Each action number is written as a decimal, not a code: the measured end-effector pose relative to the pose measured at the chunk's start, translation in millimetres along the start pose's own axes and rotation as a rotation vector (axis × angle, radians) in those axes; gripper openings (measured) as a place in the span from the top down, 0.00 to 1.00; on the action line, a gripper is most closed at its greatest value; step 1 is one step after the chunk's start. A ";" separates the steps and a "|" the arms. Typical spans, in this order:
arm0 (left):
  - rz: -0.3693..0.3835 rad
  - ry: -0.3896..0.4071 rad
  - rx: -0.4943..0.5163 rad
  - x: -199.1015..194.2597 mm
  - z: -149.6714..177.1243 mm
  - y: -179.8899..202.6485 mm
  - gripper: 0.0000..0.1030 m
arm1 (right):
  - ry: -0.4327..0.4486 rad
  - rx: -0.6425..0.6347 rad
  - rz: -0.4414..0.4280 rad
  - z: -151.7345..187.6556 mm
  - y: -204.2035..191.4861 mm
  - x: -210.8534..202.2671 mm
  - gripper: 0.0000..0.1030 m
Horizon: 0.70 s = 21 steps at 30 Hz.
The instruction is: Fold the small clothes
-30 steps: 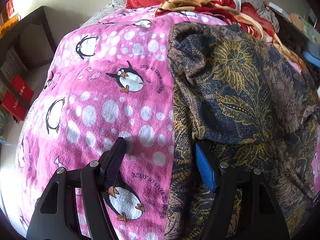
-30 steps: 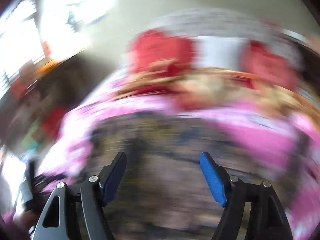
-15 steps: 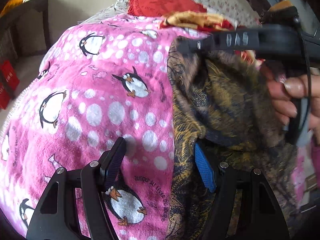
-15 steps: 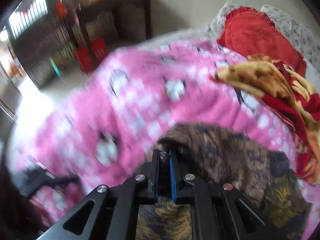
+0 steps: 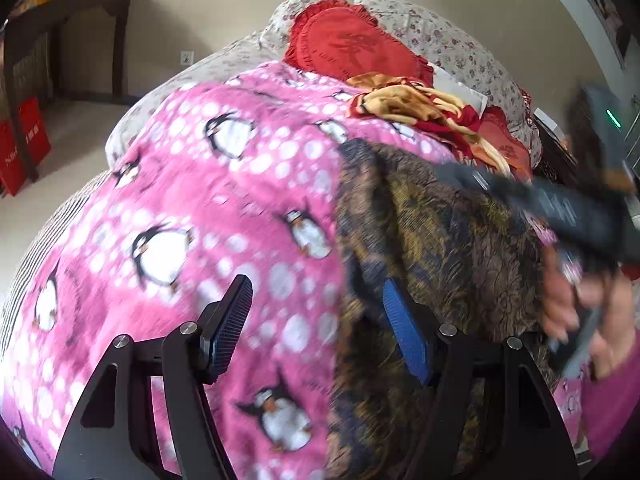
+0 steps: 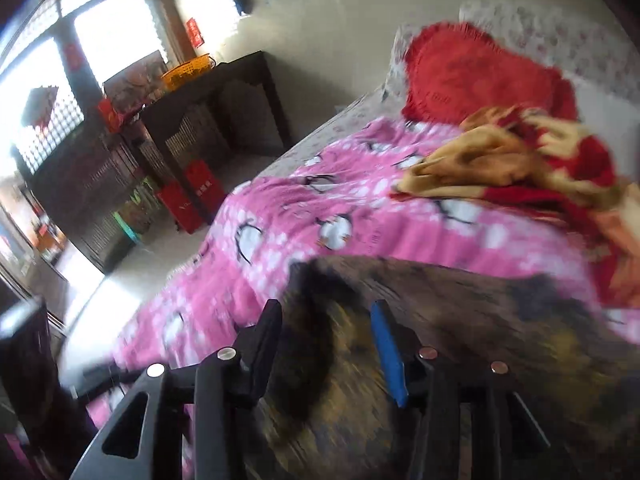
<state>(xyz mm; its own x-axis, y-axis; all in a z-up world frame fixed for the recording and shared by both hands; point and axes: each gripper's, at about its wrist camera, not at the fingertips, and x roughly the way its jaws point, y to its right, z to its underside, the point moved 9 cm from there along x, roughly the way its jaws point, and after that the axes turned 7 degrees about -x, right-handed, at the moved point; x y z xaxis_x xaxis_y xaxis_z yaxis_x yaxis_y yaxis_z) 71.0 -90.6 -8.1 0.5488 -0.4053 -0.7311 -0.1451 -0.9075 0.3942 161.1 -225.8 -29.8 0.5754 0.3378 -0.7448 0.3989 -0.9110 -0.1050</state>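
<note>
Left gripper (image 5: 316,320) open, nothing between its pads, straddling the edge where the dark floral garment (image 5: 436,256) meets the pink penguin blanket (image 5: 208,208). Right gripper (image 6: 326,344) jaws just been opening, now apart with a blurred hump of the garment between them; cannot tell if the pads touch cloth. Garment lies on the blanket, spread on a bed. Beyond the garment: crumpled yellow-red cloth (image 6: 516,160), then a red cushion (image 5: 352,48). Off the blanket's far side: dark wooden table (image 6: 224,100) with an orange basket (image 6: 188,70) on top, contents hidden; red bags (image 6: 190,196) on the floor. Hand (image 5: 576,308) on the right gripper's handle blurred.
</note>
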 end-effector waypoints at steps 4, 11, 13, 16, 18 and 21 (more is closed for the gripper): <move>-0.081 -0.039 0.034 30.7 2.0 10.4 0.34 | -0.076 -0.018 0.050 39.5 20.4 -13.5 0.57; -0.251 -0.085 0.135 55.2 4.4 12.5 0.34 | -0.121 0.011 0.343 58.0 73.8 -7.0 0.64; -0.234 -0.071 0.125 48.4 1.8 18.8 0.34 | -0.111 0.000 0.324 64.2 67.2 -32.0 0.61; -0.171 -0.035 0.114 32.7 -0.5 39.1 0.34 | -0.060 -0.002 0.346 89.2 72.1 -86.3 0.41; -0.152 -0.023 0.121 29.3 1.9 51.2 0.34 | -0.046 0.012 0.424 110.9 90.7 -119.6 0.37; -0.120 -0.040 0.138 34.4 10.3 74.0 0.33 | -0.111 0.062 0.468 152.1 119.2 -150.5 0.38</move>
<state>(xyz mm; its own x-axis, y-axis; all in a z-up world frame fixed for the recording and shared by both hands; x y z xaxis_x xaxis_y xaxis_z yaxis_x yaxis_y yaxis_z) 70.7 -172.8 -9.9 0.5358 -0.2948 -0.7912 -0.1938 -0.9550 0.2246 13.4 -421.2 -30.4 0.6016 -0.1356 -0.7872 0.0707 -0.9726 0.2217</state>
